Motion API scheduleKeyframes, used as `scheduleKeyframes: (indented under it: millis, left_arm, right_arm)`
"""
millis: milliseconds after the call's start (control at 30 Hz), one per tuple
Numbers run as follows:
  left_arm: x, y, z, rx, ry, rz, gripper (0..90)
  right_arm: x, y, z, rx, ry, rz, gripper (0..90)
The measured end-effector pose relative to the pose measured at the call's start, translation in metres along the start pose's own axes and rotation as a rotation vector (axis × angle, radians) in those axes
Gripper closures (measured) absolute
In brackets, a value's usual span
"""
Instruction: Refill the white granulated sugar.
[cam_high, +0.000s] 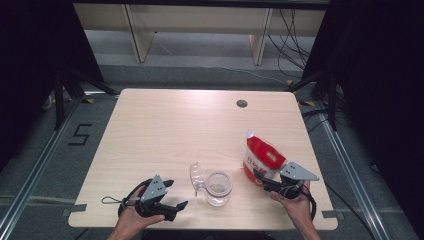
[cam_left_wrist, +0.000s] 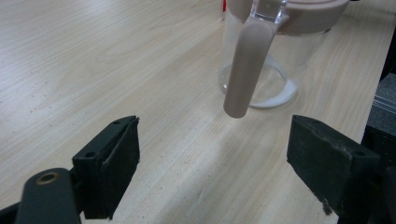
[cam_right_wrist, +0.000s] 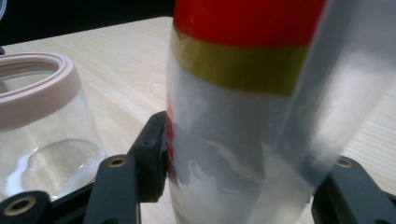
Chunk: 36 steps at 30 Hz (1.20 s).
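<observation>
A red and white spouted pouch stands tilted at the right of the table. My right gripper is shut on its lower part; in the right gripper view the pouch sits between both jaws of the right gripper, the left pad pressed into it. A clear glass jar with a pink rim stands at the front centre, its lid swung open to the left. A little white powder lies in the jar. My left gripper stands open left of the jar, and nothing is between the jaws of the left gripper.
The wooden table has a round cable hole at the back right. A pink strap hangs from the jar's rim towards my left gripper. Dark curtains and table legs stand beyond the far edge.
</observation>
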<state>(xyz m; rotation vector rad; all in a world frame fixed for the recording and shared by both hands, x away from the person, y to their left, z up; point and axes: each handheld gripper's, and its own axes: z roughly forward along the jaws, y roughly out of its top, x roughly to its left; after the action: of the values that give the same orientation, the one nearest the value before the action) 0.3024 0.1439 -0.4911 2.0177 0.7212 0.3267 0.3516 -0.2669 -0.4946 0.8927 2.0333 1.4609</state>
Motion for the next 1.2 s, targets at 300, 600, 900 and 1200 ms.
scheduleKeyframes:
  millis: [300, 600, 900, 1200]
  left_arm:
    - [-0.001, -0.001, 0.001, -0.002, 0.007, 0.003, 17.0]
    - [-0.001, -0.001, 0.001, 0.006, 0.006, 0.001, 17.0]
    - [-0.001, -0.001, 0.001, 0.028, 0.015, 0.015, 17.0]
    - [-0.001, -0.002, 0.003, 0.006, 0.010, 0.008, 17.0]
  right_arm:
    - [0.004, -0.005, 0.004, -0.029, -0.056, 0.073, 26.0]
    - [0.003, -0.005, 0.010, -0.078, -0.053, 0.066, 21.3]
    - [0.005, -0.006, 0.013, -0.113, -0.086, 0.075, 22.7]
    - [0.001, -0.007, 0.016, -0.138, -0.094, 0.048, 25.2]
